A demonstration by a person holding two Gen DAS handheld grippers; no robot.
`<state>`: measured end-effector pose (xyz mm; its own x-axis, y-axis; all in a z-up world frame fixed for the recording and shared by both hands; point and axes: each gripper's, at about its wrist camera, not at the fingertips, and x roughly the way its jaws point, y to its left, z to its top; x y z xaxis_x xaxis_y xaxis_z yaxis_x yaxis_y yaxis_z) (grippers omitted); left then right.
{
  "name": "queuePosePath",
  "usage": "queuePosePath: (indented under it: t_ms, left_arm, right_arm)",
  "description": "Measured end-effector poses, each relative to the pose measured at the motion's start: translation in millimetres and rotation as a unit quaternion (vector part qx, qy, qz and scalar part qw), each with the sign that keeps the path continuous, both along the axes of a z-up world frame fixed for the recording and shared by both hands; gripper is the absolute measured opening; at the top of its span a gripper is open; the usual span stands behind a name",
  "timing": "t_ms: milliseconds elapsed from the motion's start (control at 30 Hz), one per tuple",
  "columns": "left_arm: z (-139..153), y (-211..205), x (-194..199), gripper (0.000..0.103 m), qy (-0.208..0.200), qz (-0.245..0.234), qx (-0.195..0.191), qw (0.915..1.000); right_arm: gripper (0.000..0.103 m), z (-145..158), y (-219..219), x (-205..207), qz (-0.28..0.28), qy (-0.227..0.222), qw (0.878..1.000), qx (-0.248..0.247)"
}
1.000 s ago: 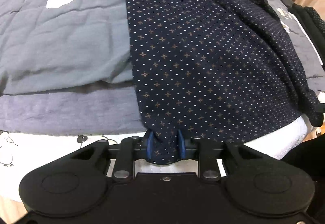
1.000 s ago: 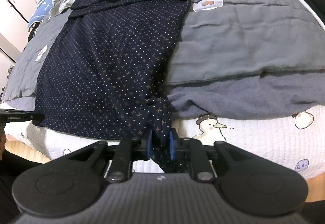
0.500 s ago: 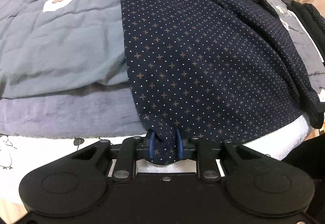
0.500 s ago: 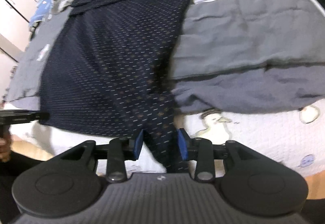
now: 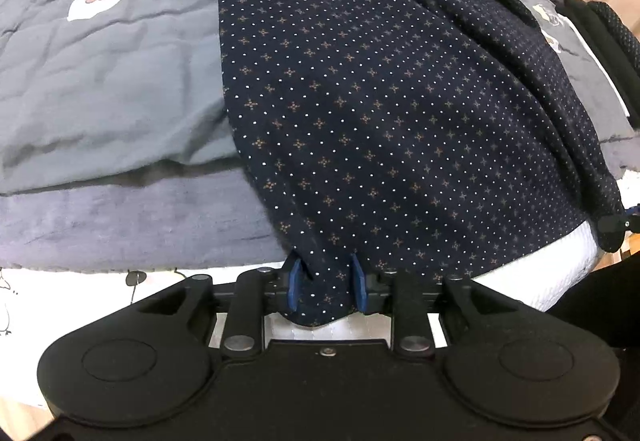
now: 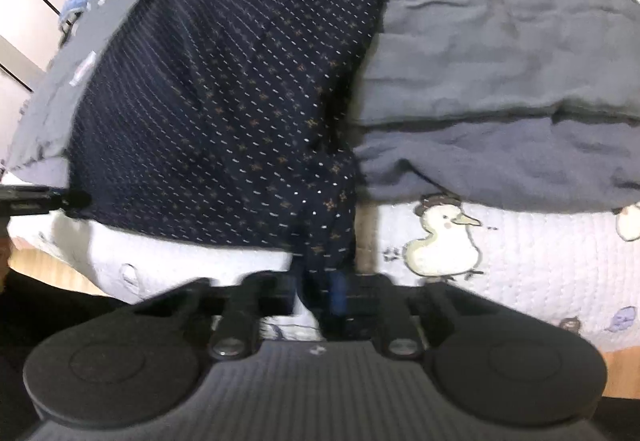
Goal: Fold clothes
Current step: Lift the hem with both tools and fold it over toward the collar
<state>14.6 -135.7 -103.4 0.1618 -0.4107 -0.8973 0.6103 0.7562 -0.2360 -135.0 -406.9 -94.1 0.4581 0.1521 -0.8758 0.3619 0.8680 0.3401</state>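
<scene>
Left gripper [image 5: 325, 283] clamped on navy dotted fabric garment [image 5: 380, 89] hem; right gripper [image 6: 316, 291] just closed, pinching other corner, over grey quilt [image 5: 108, 89].

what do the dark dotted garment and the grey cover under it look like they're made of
Dotted garment: looks like a thin, soft woven or knit fabric, matte; it drapes in smooth folds and bunches easily at the hem. Exact fibre can't be told.
Grey cover: seems a padded, quilted cotton-like textile, matte and crinkled, with a puffy edge and appliqué patches.
</scene>
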Motion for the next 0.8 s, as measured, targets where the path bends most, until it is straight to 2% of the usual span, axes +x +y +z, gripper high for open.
queuePosePath:
  t_ms: [33, 67, 200, 333, 433, 533, 667, 800]
  left_arm:
    - [3.1, 2.0, 0.0, 0.012, 0.004, 0.001, -0.014, 0.9999]
    - [6.2, 4.0, -0.1, 0.010, 0.008, 0.002, -0.029, 0.9995]
    - [28.9, 20.0, -1.1, 0.009, 0.011, 0.023, -0.102, 0.9944]
    - [59.9, 45.1, -10.7, 0.008, 0.014, 0.056, -0.198, 0.9785]
    - [87.2, 57.2, -25.8, 0.008, -0.008, 0.051, -0.238, 0.9700]
    - [116.2, 73.2, -35.1, 0.008, -0.027, 0.051, -0.261, 0.9637]
    - [146.7, 85.0, -48.2, 0.008, -0.047, 0.040, -0.274, 0.9597]
    - [160.6, 93.4, -52.6, 0.008, -0.050, 0.036, -0.279, 0.9584]
  right_arm:
    - [0.008, 2.3, -2.2, -2.0, -0.008, -0.013, 1.000, 0.018]
    - [0.007, 4.7, -4.5, -4.3, -0.016, -0.027, 0.999, 0.036]
    - [0.007, 22.9, -16.0, -21.0, -0.056, -0.095, 0.988, 0.113]
    - [0.007, 51.7, -26.0, -39.8, -0.081, -0.159, 0.970, 0.165]
    - [0.006, 77.5, -35.3, -56.7, -0.096, -0.205, 0.956, 0.186]
    - [0.006, 101.6, -44.2, -71.2, -0.105, -0.236, 0.947, 0.191]
    - [0.006, 126.8, -50.6, -87.0, -0.108, -0.265, 0.938, 0.195]
    - [0.006, 134.8, -59.2, -102.4, -0.118, -0.271, 0.935, 0.194]
